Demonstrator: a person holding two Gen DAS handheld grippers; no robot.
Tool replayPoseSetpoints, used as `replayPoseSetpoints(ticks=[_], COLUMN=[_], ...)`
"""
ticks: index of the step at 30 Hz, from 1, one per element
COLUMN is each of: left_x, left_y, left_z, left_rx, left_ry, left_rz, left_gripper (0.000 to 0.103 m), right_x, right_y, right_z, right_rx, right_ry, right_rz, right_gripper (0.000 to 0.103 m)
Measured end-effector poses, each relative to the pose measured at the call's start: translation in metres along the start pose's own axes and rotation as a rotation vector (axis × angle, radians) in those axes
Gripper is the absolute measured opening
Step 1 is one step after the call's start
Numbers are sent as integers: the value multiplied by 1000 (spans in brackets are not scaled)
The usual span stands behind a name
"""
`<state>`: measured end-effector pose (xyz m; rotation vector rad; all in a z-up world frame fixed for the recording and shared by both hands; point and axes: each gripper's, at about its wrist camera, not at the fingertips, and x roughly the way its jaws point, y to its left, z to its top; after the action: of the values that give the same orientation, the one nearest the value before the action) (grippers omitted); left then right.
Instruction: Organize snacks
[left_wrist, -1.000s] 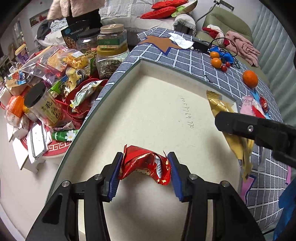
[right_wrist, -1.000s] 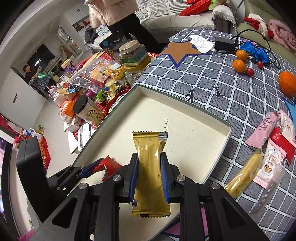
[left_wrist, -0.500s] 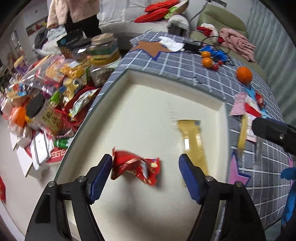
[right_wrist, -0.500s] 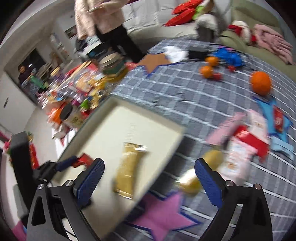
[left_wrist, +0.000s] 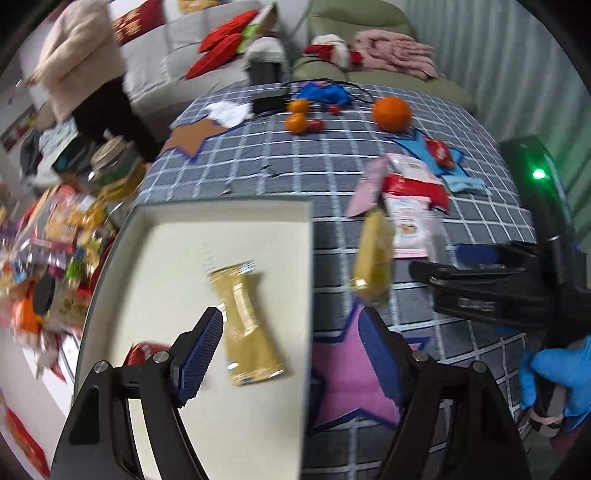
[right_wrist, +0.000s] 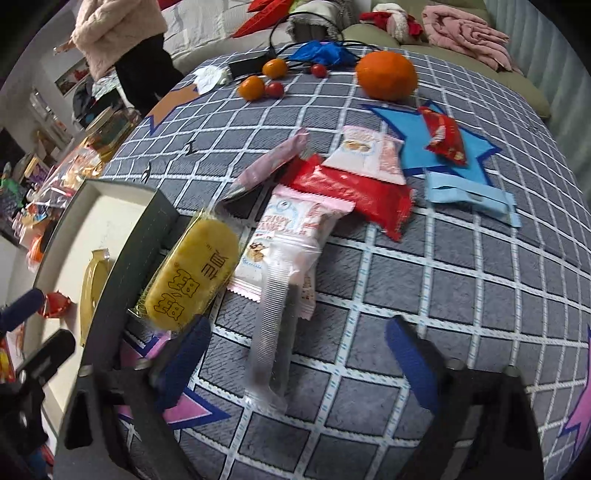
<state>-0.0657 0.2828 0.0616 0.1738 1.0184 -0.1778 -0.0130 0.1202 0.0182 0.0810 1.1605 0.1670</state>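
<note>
A shallow cream tray (left_wrist: 258, 206) holds a gold snack packet (left_wrist: 247, 328) and a crumpled red packet (left_wrist: 146, 350). My left gripper (left_wrist: 291, 350) is open and empty above the tray's right edge. My right gripper (right_wrist: 299, 365) is open and empty over a pile of loose snacks on the checked cloth: a yellow cake packet (right_wrist: 192, 273), a clear-ended pink packet (right_wrist: 284, 258), a red packet (right_wrist: 351, 192) and a pink packet (right_wrist: 369, 155). The right gripper also shows in the left wrist view (left_wrist: 480, 273).
Oranges (right_wrist: 386, 75) and small tomatoes sit at the far side with a blue cloth and cables. A small red packet (right_wrist: 445, 134) and a light blue packet (right_wrist: 469, 199) lie on a blue star. Jars and bagged snacks (left_wrist: 66, 221) crowd a low table left of the tray.
Both grippers opened and let go: the red packet and the gold packet now lie in the tray. Both grippers swung right; the right one now hangs over the loose snack pile.
</note>
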Motion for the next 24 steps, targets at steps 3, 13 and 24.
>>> replayPoseSetpoints(ticks=[3,13,24], left_x=[8,79,54], left_y=[-20,-77,-88], left_z=[12,40,-2], left_rx=[42,122,-12], left_ry=[7,125,159], left_rz=[-14,34,-97], left_gripper=[79,79,15], right_x=[-3,-27,-49], right_y=[-1,-69,-109], right_z=[0,-35,-67], right_rx=[-33,78,137], right_ry=[-27,-52,-75], right_rz=[-3,79,81], right_gripper=[27,26,26])
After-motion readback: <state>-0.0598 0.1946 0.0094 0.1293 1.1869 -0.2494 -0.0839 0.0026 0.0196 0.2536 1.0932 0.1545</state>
